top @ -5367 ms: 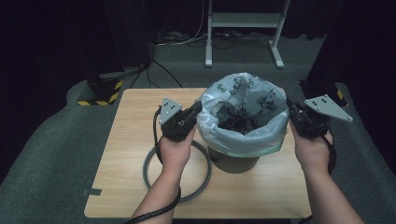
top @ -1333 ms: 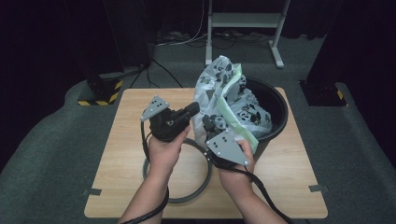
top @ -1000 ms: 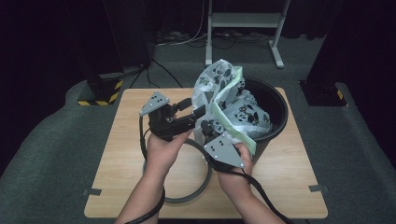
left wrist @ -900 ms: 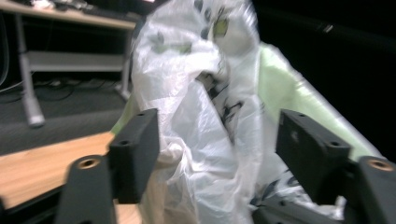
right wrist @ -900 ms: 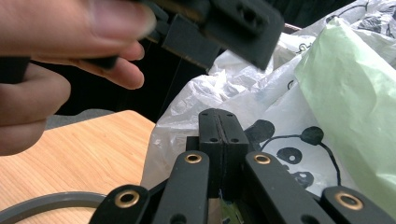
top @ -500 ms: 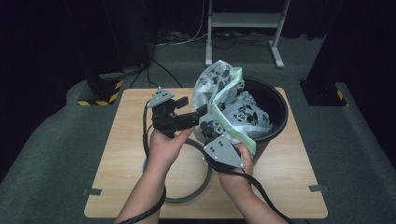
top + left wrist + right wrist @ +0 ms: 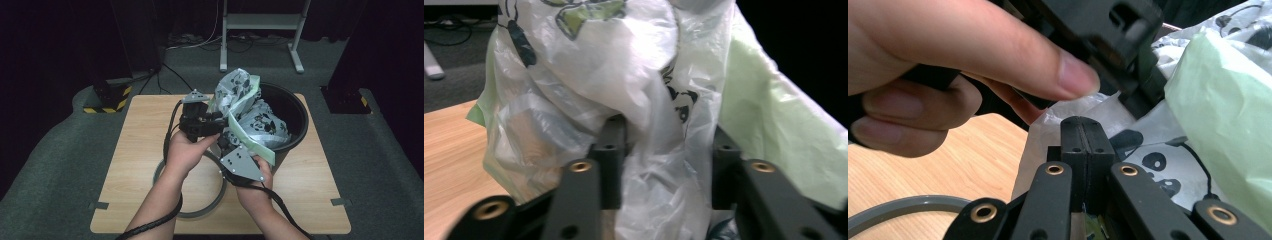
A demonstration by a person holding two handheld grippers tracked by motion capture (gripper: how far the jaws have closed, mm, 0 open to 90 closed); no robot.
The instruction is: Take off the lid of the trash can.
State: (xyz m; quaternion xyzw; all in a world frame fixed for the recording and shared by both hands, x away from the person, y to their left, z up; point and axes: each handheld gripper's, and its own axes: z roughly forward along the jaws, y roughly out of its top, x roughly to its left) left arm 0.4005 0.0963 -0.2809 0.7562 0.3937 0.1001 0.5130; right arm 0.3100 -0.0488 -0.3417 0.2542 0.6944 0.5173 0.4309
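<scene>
My left gripper has just been closing its jaws around a bunched fold of the printed plastic bin liner, and my right gripper has its jaws pressed together, pinching the liner's edge. The liner rises crumpled and half pulled out of the black bin on the wooden table. A grey ring lies flat just beside the bin, under my hands.

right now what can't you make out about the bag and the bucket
- Inside of the black bucket, high view: hidden by the printed plastic bag.
- Left gripper pads, left gripper view: bag film bunched between them covers them, so contact can't be told.
- What the shut right gripper pinches, right gripper view: no film visible between the pads.
- Grey ring, high view: partly under the forearms.
</scene>
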